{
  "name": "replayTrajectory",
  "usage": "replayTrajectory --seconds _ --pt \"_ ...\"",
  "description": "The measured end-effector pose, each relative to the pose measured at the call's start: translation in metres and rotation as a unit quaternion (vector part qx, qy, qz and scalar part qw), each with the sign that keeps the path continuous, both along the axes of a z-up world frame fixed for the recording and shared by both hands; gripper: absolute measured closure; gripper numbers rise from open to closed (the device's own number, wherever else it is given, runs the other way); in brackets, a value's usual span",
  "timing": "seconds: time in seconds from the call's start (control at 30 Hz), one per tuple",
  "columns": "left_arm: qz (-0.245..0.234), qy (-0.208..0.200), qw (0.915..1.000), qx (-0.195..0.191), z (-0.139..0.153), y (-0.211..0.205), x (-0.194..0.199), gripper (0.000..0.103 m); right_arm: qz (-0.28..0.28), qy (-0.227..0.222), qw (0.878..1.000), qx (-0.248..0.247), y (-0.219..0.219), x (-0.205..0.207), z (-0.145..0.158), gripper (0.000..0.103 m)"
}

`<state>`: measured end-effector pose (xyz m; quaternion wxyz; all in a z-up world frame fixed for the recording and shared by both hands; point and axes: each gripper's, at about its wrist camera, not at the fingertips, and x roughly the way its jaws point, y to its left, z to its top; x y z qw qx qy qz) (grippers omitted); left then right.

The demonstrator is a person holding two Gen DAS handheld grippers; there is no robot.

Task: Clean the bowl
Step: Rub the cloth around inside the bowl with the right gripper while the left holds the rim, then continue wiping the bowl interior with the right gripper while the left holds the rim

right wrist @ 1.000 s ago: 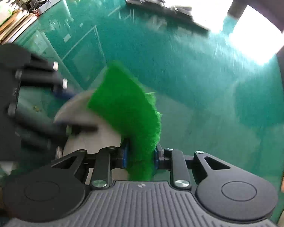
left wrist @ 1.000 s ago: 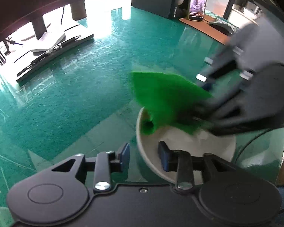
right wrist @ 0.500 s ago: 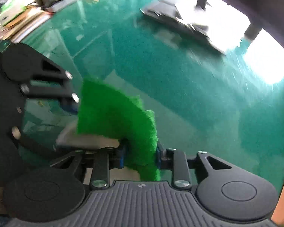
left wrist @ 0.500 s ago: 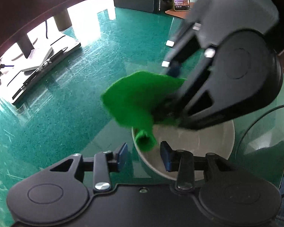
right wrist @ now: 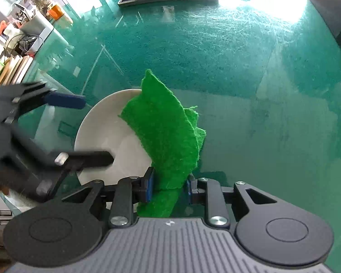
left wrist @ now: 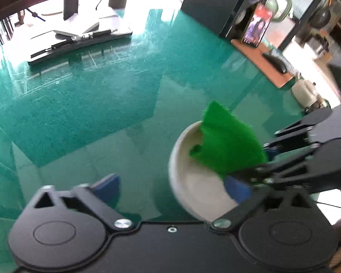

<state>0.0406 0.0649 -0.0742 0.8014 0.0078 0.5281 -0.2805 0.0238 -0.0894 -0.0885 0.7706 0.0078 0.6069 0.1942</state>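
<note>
Right wrist view showed the bowl (right wrist: 106,132) on the green table (right wrist: 250,72), ahead and to the left of the right tool (right wrist: 169,185), which was clamped on a green cloth (right wrist: 168,136) draped over the bowl's right rim. The left tool (left wrist: 174,187) was spread wide, one finger (right wrist: 91,158) over the bowl's inside, the other (right wrist: 64,101) outside. Contact between cloth and bowl floor could not be made out; motion blur softened the left tool.
</note>
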Motion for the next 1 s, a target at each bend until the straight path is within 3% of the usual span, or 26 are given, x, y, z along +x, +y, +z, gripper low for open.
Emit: replayTrajectory --seconds 0.1,0.17,0.27,0.37,0.47,0.53,0.6,0.8,1.0 --pt "0.038 0.009 0.9992 -0.002 -0.003 -0.001 -0.004 0.001 -0.005 0.003 1.0 0.003 -0.002 0.0 -0.002 0.077" --pt "0.072 0.027 0.9967 0.024 -0.01 -0.003 -0.006 0.001 -0.006 0.005 1.0 0.003 -0.007 0.003 -0.001 0.077" --pt "0.099 0.068 0.9928 0.008 -0.017 0.002 -0.005 0.001 -0.002 0.002 1.0 0.0 -0.007 0.0 0.0 0.077" --pt "0.106 0.064 0.9923 0.005 -0.018 0.003 -0.009 0.006 0.003 -0.001 1.0 -0.004 -0.005 0.0 0.0 0.076" --pt "0.094 0.022 0.993 0.069 -0.012 -0.009 -0.012 0.06 0.02 -0.007 1.0 -0.016 0.001 -0.001 0.001 0.075" --pt "0.083 0.045 0.9953 0.023 -0.015 -0.006 -0.008 0.086 0.026 -0.001 1.0 -0.014 0.002 -0.002 0.001 0.073" --pt "0.074 0.052 0.9958 0.01 -0.016 -0.005 -0.003 0.086 0.035 0.001 0.999 -0.014 0.006 -0.003 0.001 0.073" --pt "-0.017 0.026 0.9988 0.037 -0.011 -0.015 0.005 0.085 0.063 -0.007 0.997 -0.038 0.016 0.002 0.003 0.072" --pt "-0.043 0.002 0.9971 0.063 -0.011 -0.027 -0.001 0.082 0.148 -0.06 0.983 -0.086 0.047 0.032 0.009 0.069"
